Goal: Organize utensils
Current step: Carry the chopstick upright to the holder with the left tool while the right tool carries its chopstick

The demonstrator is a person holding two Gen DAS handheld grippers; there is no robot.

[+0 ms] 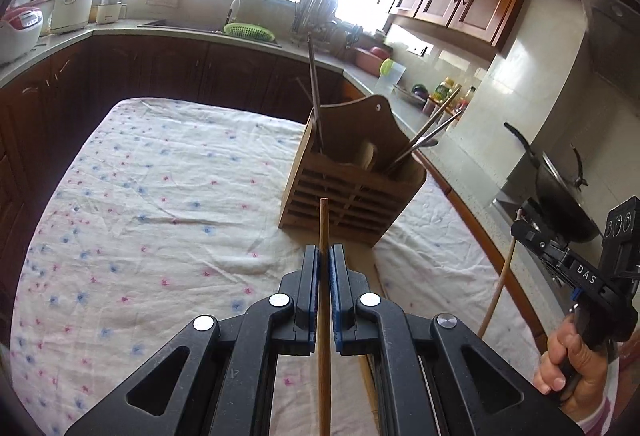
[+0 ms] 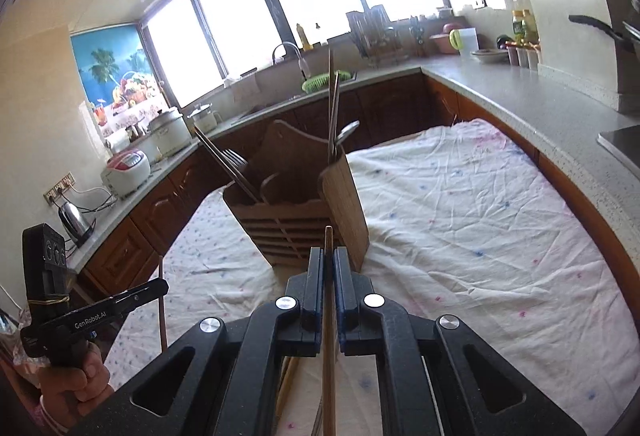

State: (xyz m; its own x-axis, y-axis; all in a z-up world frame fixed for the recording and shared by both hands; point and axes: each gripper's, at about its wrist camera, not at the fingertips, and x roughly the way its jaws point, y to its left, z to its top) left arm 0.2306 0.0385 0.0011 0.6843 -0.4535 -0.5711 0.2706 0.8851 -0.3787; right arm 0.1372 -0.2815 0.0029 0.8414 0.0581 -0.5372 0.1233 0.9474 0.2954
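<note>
A wooden slatted utensil holder [image 1: 348,171] stands on a table covered by a floral cloth [image 1: 160,203]. It holds several chopsticks and a spoon. My left gripper [image 1: 324,256] is shut on a wooden chopstick [image 1: 323,228], tip pointing at the holder's front. My right gripper [image 2: 328,258] is shut on another wooden chopstick [image 2: 329,248], close in front of the holder [image 2: 296,207]. The right gripper also shows at the right of the left wrist view [image 1: 520,228], with its chopstick [image 1: 498,288] hanging down. The left gripper shows at the left of the right wrist view [image 2: 162,286].
More chopsticks [image 2: 290,384] lie on the cloth below my right gripper. Kitchen counters [image 2: 520,91] ring the table, with a sink, a green basket [image 1: 248,31], rice cookers [image 1: 20,31], a kettle [image 2: 74,222] and a wok [image 1: 560,191] on a stove.
</note>
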